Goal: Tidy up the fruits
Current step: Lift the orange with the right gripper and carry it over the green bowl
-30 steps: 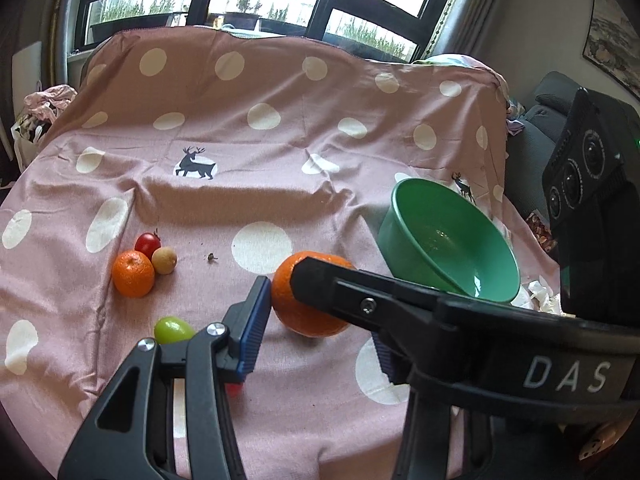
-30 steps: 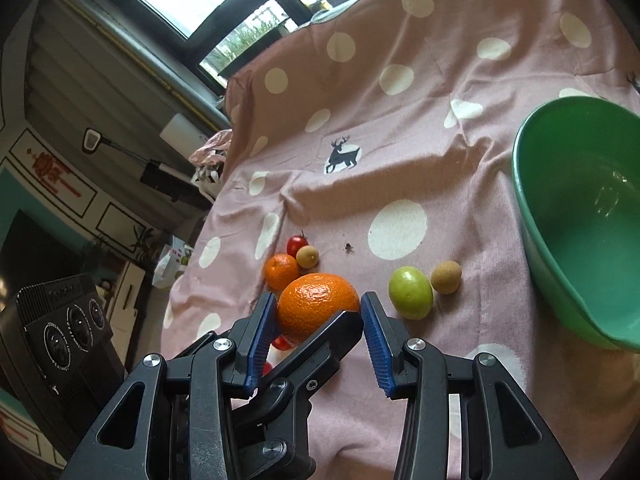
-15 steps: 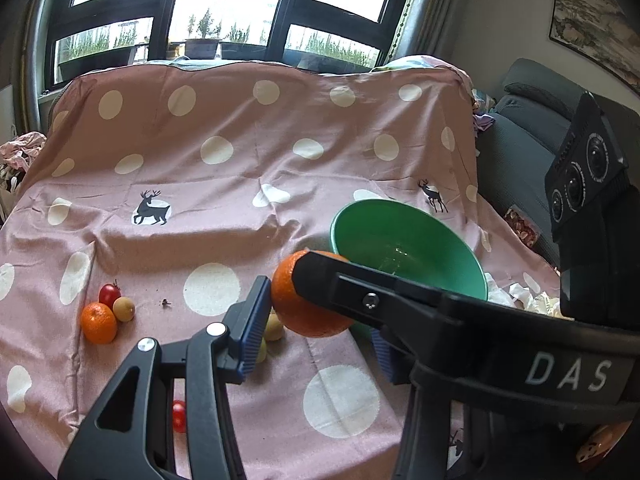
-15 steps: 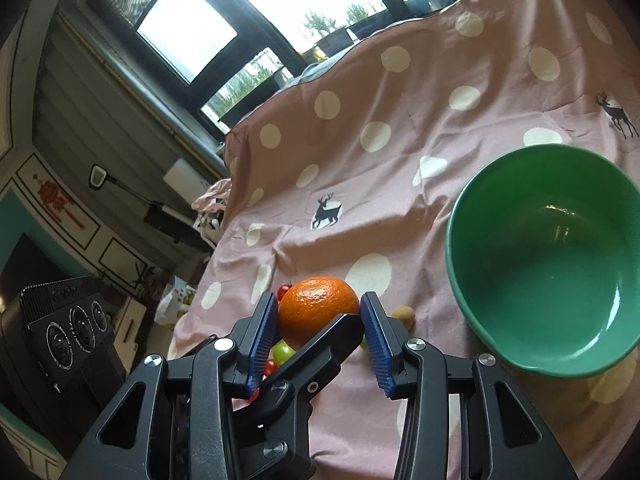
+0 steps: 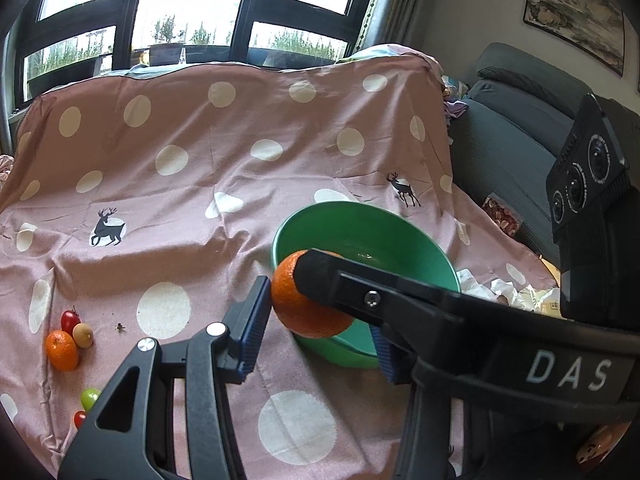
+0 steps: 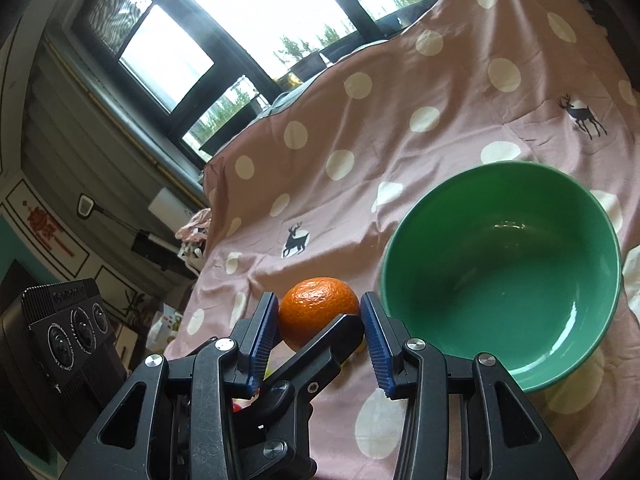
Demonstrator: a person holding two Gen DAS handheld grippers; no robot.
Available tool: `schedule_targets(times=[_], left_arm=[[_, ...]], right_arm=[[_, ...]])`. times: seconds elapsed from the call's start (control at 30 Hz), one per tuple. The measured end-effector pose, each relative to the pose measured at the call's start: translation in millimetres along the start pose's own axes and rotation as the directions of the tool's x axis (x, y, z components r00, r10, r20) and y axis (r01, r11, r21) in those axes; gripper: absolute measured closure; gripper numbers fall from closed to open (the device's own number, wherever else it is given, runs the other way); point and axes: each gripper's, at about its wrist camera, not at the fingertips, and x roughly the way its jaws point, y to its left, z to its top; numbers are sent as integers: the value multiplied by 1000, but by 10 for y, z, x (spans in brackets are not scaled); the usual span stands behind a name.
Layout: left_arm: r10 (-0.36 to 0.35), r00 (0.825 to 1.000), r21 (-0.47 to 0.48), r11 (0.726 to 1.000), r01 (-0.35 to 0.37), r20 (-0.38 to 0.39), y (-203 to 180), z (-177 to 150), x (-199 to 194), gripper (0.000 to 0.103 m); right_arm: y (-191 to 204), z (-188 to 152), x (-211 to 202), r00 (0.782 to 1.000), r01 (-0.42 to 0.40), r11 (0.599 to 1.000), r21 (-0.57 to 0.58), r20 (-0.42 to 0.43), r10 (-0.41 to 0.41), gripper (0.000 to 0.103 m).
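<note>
A large orange point(image 5: 308, 312) hangs just above the pink dotted cloth, at the near left rim of the empty green bowl point(image 5: 360, 224). My left gripper point(image 5: 318, 314) is shut on it, and its blue left pad point(image 5: 252, 320) presses the fruit's side. My right gripper point(image 6: 319, 308) is shut on the same orange point(image 6: 316, 300) from a crossing angle, so its black finger point(image 5: 360, 292) lies over the fruit in the left wrist view. The bowl point(image 6: 500, 264) sits right of the orange in the right wrist view.
At the cloth's left lie a small orange point(image 5: 61, 350), a red tomato point(image 5: 70, 320), a tan fruit point(image 5: 83, 335), a green fruit point(image 5: 90, 398) and another red one point(image 5: 79, 418). Crumpled white paper point(image 5: 508, 292) lies right of the bowl. A grey sofa point(image 5: 512, 128) stands beyond the cloth's right edge.
Both grippers carried the orange to the right and a little upward, from beside the loose fruits to the bowl's near rim. Their grip on it has not changed.
</note>
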Motion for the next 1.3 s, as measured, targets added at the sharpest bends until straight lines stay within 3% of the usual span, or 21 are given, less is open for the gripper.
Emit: schedule_targets(times=[0.77,1.3], left_arm=[[-127,987,83,987,135,-100,-459,163,565,57],[-178,971,101,976,195,-159,-589,165,845,56]], right_arm=[[-632,121,-288,991,100,981,167,76,-114,57],[-933,124,-324,984,143,954,265,62,-165,57]])
